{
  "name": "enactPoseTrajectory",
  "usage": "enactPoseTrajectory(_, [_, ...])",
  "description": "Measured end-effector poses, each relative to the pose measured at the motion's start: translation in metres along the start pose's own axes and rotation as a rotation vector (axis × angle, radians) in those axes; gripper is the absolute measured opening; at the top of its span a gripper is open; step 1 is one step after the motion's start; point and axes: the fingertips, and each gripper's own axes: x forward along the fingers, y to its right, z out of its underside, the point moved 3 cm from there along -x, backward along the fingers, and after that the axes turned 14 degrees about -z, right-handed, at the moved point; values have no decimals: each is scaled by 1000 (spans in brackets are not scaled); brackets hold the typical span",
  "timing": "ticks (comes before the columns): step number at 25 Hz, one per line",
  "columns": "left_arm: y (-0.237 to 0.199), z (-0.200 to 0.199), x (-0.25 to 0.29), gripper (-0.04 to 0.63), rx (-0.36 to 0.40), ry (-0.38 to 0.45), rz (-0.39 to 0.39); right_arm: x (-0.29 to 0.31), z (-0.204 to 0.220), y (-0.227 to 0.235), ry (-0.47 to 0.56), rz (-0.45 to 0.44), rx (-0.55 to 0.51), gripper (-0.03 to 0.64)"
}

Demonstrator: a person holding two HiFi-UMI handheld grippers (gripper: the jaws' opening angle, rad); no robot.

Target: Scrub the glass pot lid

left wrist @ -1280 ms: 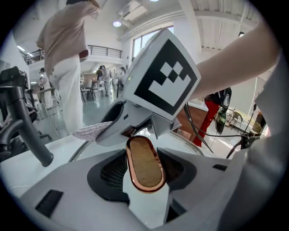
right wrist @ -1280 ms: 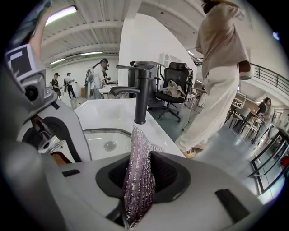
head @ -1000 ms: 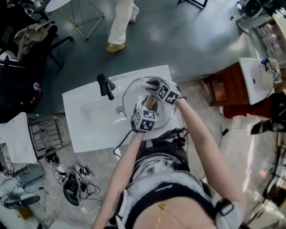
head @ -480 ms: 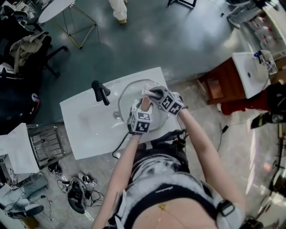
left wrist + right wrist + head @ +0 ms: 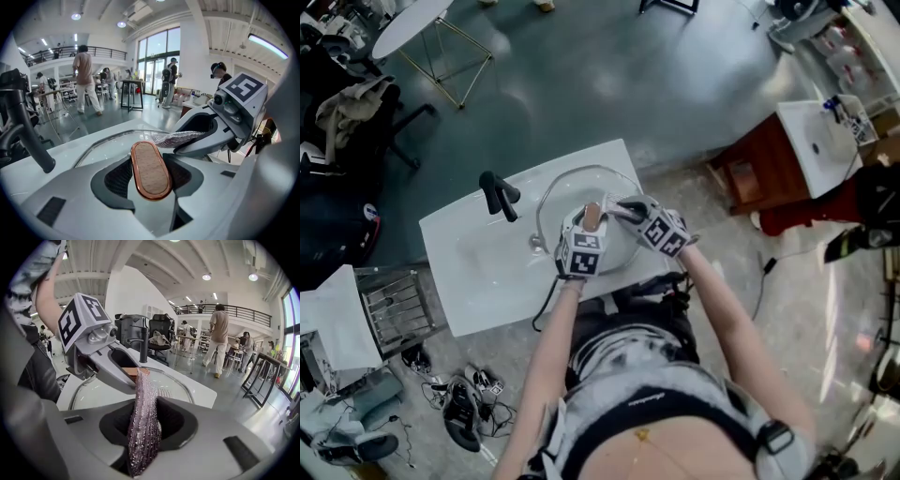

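I'm working in a big open lab hall, not a home: my white sink [image 5: 459,272] stands free on a grey polished floor [image 5: 609,84], with a second basin [image 5: 802,159] at two o'clock and an office chair [image 5: 403,117] at ten. There is a railed mezzanine [image 5: 234,310], tall windows [image 5: 157,61] and people [image 5: 85,77] at high tables.

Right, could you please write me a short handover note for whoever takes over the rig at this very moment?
Left gripper: fingers shut on the lid's wooden handle, steadying it.
Right gripper: fingers shut on the silvery scouring cloth, whose free end reaches the glass beside the handle.
The glass pot lid lies handle up on the white sink, right of the black faucet.
Done: both grips are set and the cloth is at the glass. How much is scrubbed does not show.
Left: scrub round the glass, then probably the rim.
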Motion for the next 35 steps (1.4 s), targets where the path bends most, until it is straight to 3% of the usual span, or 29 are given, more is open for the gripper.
enactPoseTrajectory(4, [-2, -1, 0, 201, 1, 8, 8, -2, 5, -3, 13, -1, -18, 101])
enactPoseTrajectory(7, [-2, -5, -12, 297, -9, 17, 66, 1, 3, -5, 24, -7, -28, 101])
enactPoseTrajectory(12, [-25, -3, -50, 305, -5, 107, 58, 0, 4, -6, 8, 27, -45, 101])
enactPoseTrajectory(14, [-42, 5, -63, 304, -78, 111, 57, -2, 6, -6, 10, 46, -34, 101])
enactPoseTrajectory(19, [-103, 43, -74, 301, -367, 74, 41, -2, 6, -8, 10, 129, 13, 101])
enactPoseTrajectory(23, [-131, 83, -63, 299, -487, -20, 60, -1, 7, -10, 2, 194, 67, 101])
enactPoseTrajectory(25, [-134, 94, -58, 296, -564, -46, 122, -1, 7, -11, -5, 221, 94, 101])
enactPoseTrajectory(30, [-133, 99, -49, 186, -763, -49, 314, 1, 7, -17, -9, 268, 152, 101])
enactPoseTrajectory(35, [-126, 104, -45, 166, -838, -91, 427, -1, 8, -30, -19, 301, 185, 101])
